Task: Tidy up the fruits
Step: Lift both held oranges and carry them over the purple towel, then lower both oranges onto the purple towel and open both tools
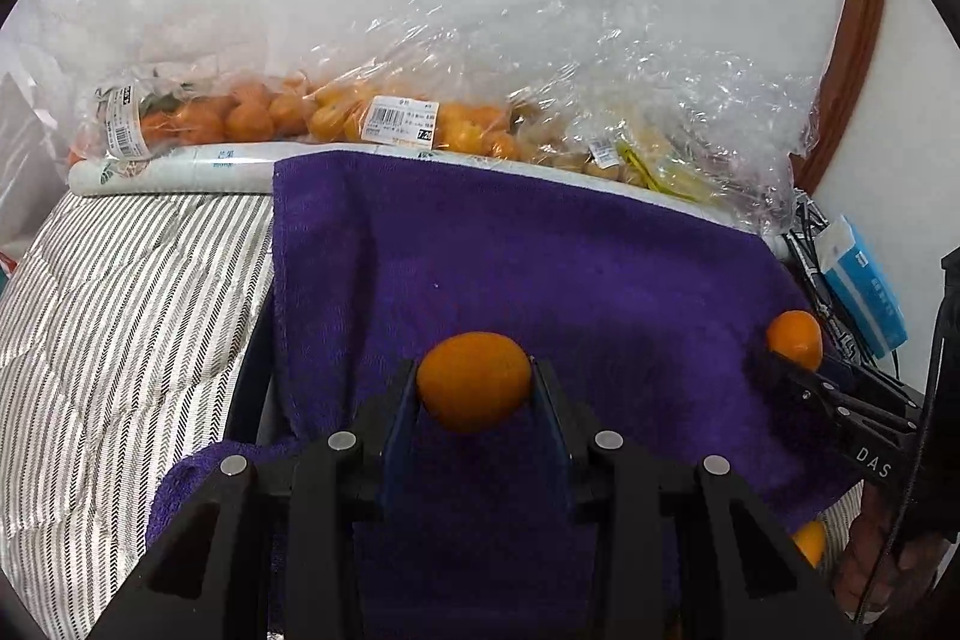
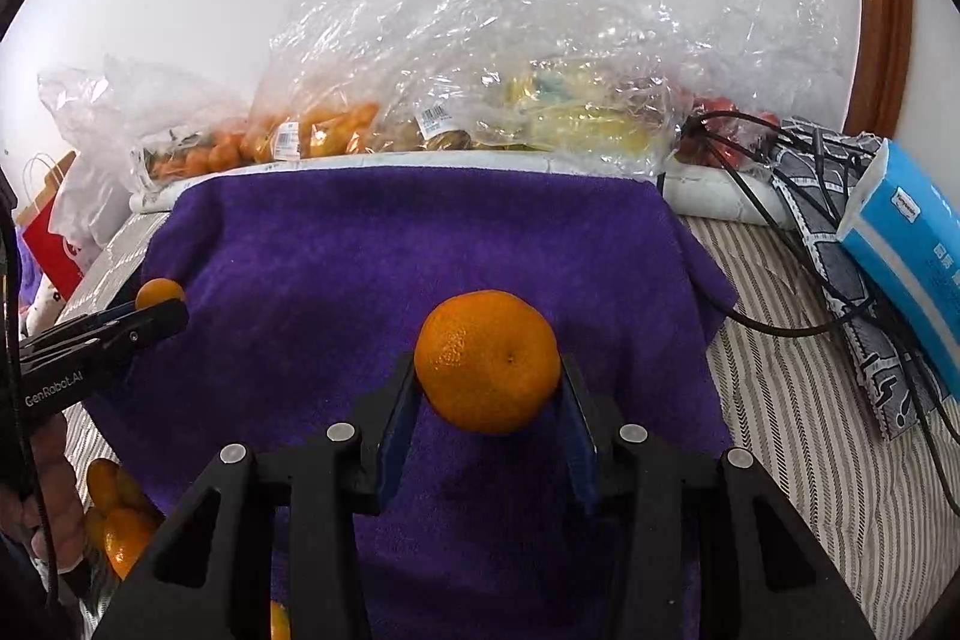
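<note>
My left gripper (image 1: 474, 382) is shut on a small oval orange fruit (image 1: 474, 379) and holds it above the purple towel (image 1: 540, 268). My right gripper (image 2: 487, 376) is shut on a rounder mandarin (image 2: 487, 361) above the same towel (image 2: 420, 244). In the left wrist view the right gripper (image 1: 798, 361) shows at the right edge with its mandarin (image 1: 795, 337). In the right wrist view the left gripper (image 2: 153, 307) shows at the left with its fruit (image 2: 159, 292).
Clear plastic bags of oranges (image 1: 288, 112) and other fruit (image 2: 570, 112) lie along the wall behind the towel. Loose mandarins (image 2: 117, 514) lie at the lower left. A blue tissue pack (image 2: 912, 244), black cables (image 2: 798, 232) and striped bedding (image 1: 120, 292) flank the towel.
</note>
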{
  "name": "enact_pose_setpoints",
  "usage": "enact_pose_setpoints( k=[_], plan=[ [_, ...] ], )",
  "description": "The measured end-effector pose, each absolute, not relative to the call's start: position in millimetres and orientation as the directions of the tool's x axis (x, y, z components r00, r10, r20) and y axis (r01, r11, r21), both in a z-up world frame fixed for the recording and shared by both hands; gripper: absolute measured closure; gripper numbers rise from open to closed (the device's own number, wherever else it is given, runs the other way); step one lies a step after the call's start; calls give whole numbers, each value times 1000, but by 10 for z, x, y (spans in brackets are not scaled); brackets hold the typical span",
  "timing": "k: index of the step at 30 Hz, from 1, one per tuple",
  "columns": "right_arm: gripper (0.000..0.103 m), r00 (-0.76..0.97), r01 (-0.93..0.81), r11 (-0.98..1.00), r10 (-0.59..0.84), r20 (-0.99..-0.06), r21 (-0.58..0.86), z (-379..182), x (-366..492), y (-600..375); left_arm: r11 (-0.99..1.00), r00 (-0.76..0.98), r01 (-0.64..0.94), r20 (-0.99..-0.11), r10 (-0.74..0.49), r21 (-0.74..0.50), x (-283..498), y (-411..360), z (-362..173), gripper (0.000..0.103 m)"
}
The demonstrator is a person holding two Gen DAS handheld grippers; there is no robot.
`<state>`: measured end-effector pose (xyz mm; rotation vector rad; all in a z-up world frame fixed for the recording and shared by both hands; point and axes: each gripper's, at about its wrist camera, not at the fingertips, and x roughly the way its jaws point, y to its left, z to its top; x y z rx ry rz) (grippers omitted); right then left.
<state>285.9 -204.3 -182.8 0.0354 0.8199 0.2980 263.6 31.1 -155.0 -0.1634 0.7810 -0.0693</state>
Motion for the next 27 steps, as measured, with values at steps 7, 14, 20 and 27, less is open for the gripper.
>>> enact_pose_setpoints(
  k=[7, 14, 20, 27],
  plan=[
    [59, 638, -245, 960, 263, -724, 132, -1851, 2883, -2037, 985, 678, -22, -727, -111, -171, 2700, 342, -1624, 68],
    [57, 650, -251, 960, 264, -713, 126, -1831, 2861, -2041, 986, 678, -15, -726, -114, -169, 2693, 342, -1635, 67],
    [50, 688, -256, 960, 265, -676, 115, -1727, 2767, -2057, 981, 705, -4, -696, -135, -194, 2638, 359, -1579, 60],
    [48, 742, -254, 959, 276, -611, 124, -1541, 2628, -2056, 990, 751, -14, -655, -82, -141, 2543, 291, -1470, 47]
  ],
)
